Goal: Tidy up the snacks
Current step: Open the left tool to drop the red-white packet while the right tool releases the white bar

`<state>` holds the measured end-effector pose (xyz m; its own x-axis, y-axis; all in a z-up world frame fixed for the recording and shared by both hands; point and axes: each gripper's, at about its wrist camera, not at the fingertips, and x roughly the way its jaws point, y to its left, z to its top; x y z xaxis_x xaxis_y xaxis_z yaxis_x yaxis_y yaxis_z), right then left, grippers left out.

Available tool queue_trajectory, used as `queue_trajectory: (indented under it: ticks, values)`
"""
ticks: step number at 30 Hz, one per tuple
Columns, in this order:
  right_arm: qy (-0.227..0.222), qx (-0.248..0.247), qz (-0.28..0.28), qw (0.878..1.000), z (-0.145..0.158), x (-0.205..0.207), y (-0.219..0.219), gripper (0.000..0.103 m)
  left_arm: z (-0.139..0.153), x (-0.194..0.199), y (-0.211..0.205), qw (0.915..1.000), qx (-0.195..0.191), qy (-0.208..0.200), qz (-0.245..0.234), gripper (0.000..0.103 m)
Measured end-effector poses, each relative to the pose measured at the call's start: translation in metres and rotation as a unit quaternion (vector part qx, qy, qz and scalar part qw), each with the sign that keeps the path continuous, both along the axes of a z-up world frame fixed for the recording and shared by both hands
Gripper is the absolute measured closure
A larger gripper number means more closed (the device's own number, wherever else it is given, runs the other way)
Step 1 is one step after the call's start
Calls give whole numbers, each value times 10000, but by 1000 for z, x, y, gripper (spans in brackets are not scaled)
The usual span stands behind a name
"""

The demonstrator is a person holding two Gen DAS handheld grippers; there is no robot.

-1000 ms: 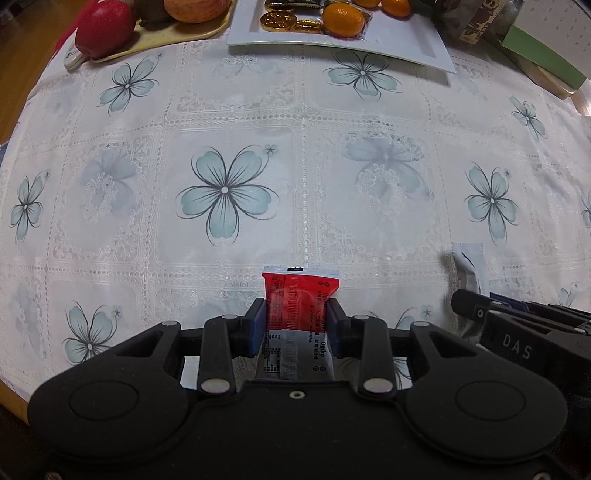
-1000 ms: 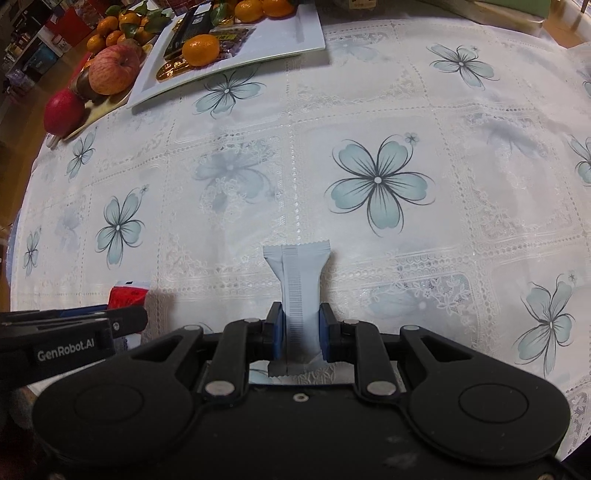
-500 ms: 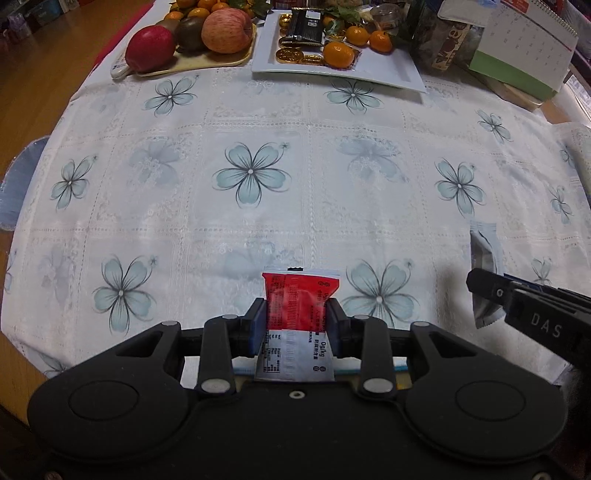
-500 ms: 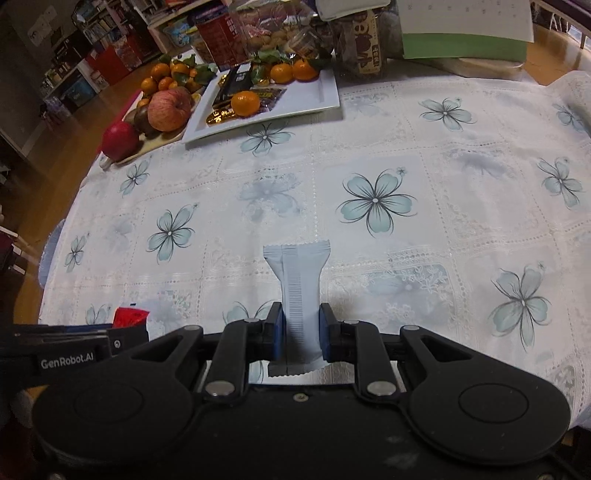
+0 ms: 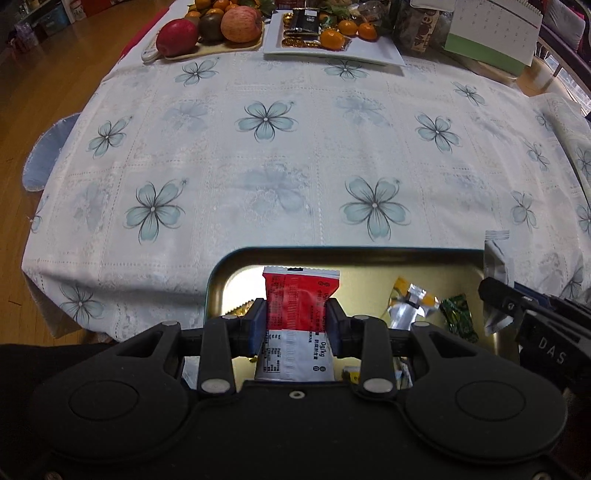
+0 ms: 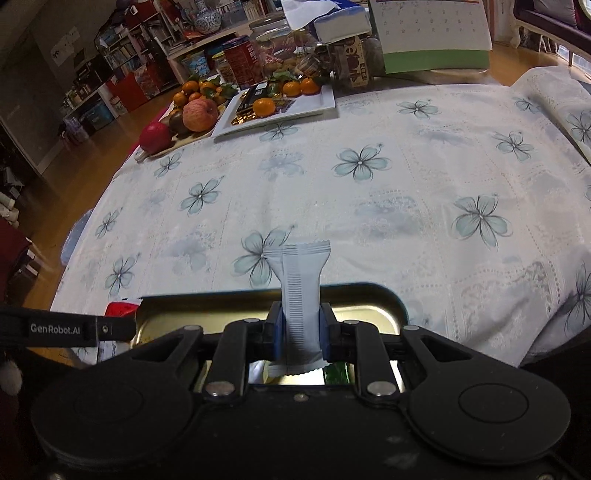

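My left gripper (image 5: 295, 321) is shut on a red and white snack packet (image 5: 299, 306) and holds it over a gold metal tray (image 5: 332, 253) at the table's near edge. My right gripper (image 6: 300, 328) is shut on a pale grey snack bar (image 6: 299, 280), also over the tray (image 6: 384, 295). The tray holds a silver-orange wrapper (image 5: 408, 301) and a green wrapper (image 5: 458, 319). The right gripper with its grey bar (image 5: 496, 258) shows at the right of the left wrist view. The left gripper's side (image 6: 66, 328) and its red packet (image 6: 120, 308) show at the left of the right wrist view.
A floral white tablecloth (image 5: 295, 166) covers the table. At the far edge stand a fruit board with apples (image 5: 221, 29), a white plate of oranges and sweets (image 5: 332, 48), jars and a desk calendar (image 5: 491, 33). Wooden floor lies to the left (image 5: 44, 92).
Both grippers have pulled back and up from the tabletop with their snacks. The gold tray has come into view beneath them.
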<state>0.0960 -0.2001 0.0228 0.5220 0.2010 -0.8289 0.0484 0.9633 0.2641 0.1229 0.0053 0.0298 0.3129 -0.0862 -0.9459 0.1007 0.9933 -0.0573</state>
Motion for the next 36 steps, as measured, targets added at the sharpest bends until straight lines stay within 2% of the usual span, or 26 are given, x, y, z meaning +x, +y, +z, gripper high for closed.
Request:
queue_trajectory:
  ticks: [6, 11, 15, 18, 24, 36]
  values:
    - [657, -4, 402, 9970, -5, -22, 12, 82, -5, -11, 0, 9989, -125, 429, -103, 61]
    - [1249, 372, 547, 9900, -7, -26, 12, 82, -7, -9, 5, 9965, -262, 784, -117, 61]
    - [1556, 363, 795, 9839, -4, -20, 19, 82, -7, 1, 8, 9943, -310, 1012, -96, 61]
    - [1632, 275, 858, 9825, 1, -13, 22, 82, -1, 12, 10, 9954, -215, 939, -23, 61]
    - [1511, 111, 800, 9852, 13, 6, 24, 82, 2, 34, 12, 9964, -47, 852, 7, 61]
    - [1648, -1, 696, 9839, 10, 26, 41, 82, -29, 38, 9, 9976, -160, 622, -273, 60]
